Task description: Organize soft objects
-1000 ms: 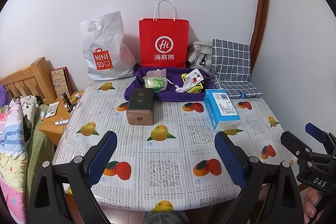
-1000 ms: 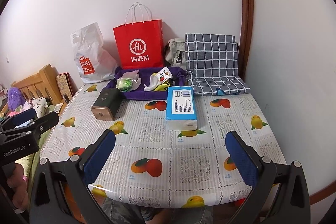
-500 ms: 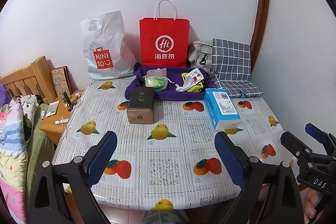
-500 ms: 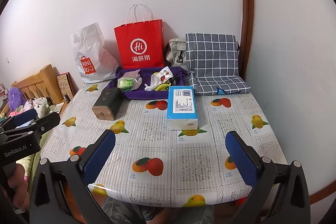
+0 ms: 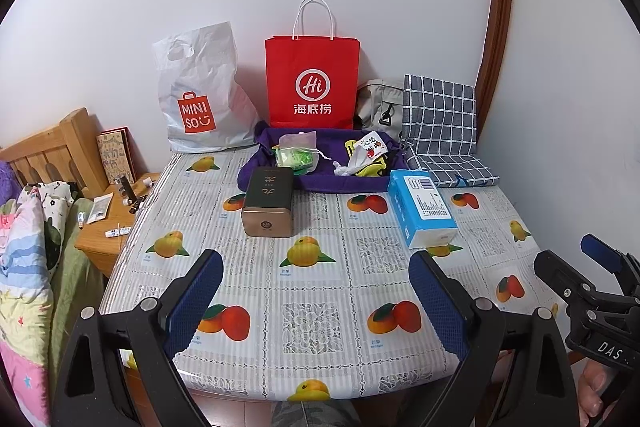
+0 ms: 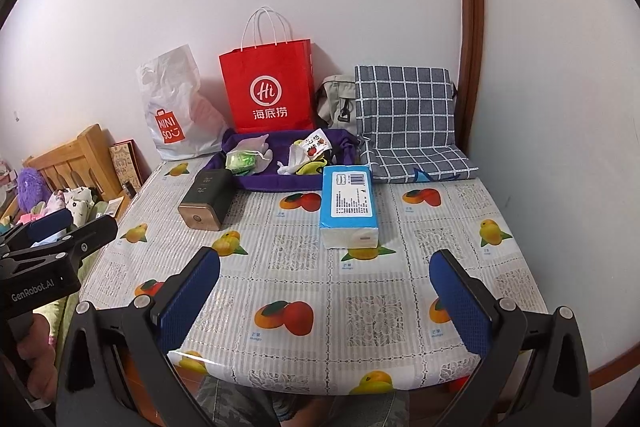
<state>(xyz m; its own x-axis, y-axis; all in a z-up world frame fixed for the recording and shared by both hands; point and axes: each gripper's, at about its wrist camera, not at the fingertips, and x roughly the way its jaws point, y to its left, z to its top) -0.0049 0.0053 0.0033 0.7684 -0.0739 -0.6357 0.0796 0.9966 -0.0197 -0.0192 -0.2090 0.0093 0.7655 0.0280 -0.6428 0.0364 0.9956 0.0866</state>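
Fruit-print worktop (image 5: 320,279) against a white wall; left tool (image 5: 316,291) released, hanging over the near edge, nothing grasped; white Miniso bag (image 5: 200,95) at 11 o'clock; dark tin (image 5: 269,202) lying just short of the purple tray (image 5: 320,183), which probably serves as the collecting spot; soft pouches (image 5: 298,157) already inside, crumpled, limp; blue tissue pack (image 6: 349,205) at 1 o'clock, squashy, outside the tray; right tool (image 6: 325,291) released, empty.

Both wrist cameras are looking from the table's (image 5: 320,371) near edge toward the far wall, the left one sitting nearer the left corner; both are sharing the whole tabletop and red bag (image 6: 267,87).
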